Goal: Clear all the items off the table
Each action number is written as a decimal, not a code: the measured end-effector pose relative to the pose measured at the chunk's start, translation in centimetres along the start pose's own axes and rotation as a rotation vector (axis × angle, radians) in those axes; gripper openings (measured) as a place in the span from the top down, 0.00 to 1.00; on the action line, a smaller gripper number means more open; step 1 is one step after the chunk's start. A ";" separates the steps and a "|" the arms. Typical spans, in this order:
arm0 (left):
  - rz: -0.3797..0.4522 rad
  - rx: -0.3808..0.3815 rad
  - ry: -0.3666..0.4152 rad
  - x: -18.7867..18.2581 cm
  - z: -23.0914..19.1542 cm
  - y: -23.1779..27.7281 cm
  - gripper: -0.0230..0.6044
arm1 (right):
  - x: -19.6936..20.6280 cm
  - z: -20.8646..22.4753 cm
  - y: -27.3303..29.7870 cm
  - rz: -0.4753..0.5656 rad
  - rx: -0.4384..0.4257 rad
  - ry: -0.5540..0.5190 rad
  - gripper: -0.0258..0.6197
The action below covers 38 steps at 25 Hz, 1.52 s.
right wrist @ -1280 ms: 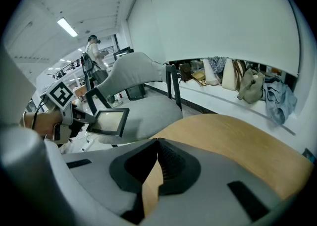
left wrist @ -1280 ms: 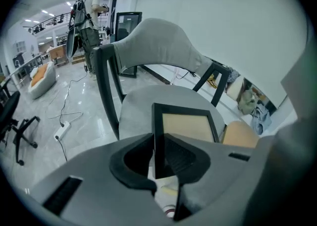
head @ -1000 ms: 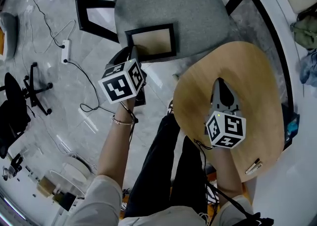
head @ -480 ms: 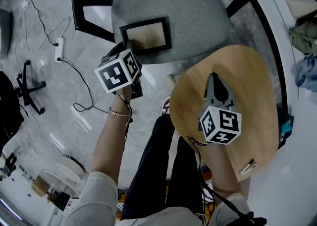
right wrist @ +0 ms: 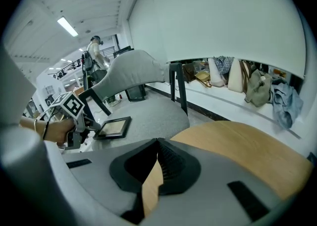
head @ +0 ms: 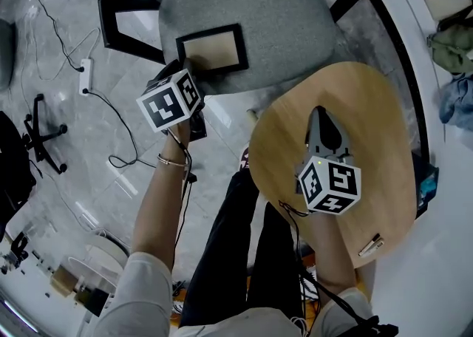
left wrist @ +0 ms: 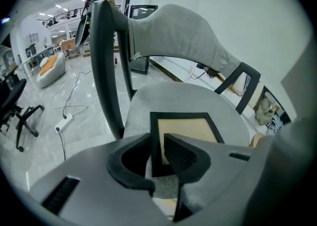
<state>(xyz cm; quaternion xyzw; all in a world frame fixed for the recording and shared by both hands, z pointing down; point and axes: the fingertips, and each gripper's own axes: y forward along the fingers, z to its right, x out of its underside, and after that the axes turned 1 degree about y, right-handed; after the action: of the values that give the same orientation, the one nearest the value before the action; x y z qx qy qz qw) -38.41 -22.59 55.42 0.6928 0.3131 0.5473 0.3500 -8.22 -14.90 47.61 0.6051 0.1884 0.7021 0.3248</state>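
A black picture frame (head: 214, 51) with a tan middle lies on the grey chair seat (head: 251, 10). My left gripper (head: 185, 71) reaches it from the left and is shut on its near left border. In the left gripper view the frame (left wrist: 185, 128) runs away from the jaws (left wrist: 158, 143), with its dark border caught between them. The right gripper view shows the same frame (right wrist: 114, 127) far off on the chair. My right gripper (head: 319, 115) hovers over the round wooden table (head: 369, 121). It is shut, with nothing in it (right wrist: 157, 145).
A small clip-like object (head: 369, 245) lies near the table's front edge. The chair's dark backrest frame (left wrist: 106, 61) rises to the left of the seat. A power strip with cables (head: 85, 75) lies on the floor. Bags and clothes (right wrist: 257, 86) line the wall.
The left gripper and the frame have shifted a little up and to the left in the head view. The right gripper stays shut over the table.
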 end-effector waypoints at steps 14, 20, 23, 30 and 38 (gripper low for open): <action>0.112 0.025 0.172 -1.1 5.8 -5.3 0.84 | 0.3 3.1 -3.3 0.022 0.056 0.043 0.92; 0.115 0.143 0.293 0.9 12.4 -8.5 0.86 | 0.2 5.3 -6.2 0.050 0.107 0.080 0.92; 0.109 0.207 0.347 2.6 16.0 -10.3 0.90 | 0.8 6.9 -8.3 0.066 0.142 0.120 0.92; 0.084 0.408 0.474 8.1 25.6 -14.7 0.95 | 4.1 11.4 -15.2 0.092 0.241 0.212 0.92; 0.014 0.601 0.644 17.4 36.4 -19.3 0.95 | 10.1 18.2 -24.8 0.095 0.407 0.353 0.92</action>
<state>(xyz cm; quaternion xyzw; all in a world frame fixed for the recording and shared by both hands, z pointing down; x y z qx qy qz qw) -0.25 -2.72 43.15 0.5601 0.5467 0.6222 0.0137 14.54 7.43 42.23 0.5344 0.3505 0.7588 0.1253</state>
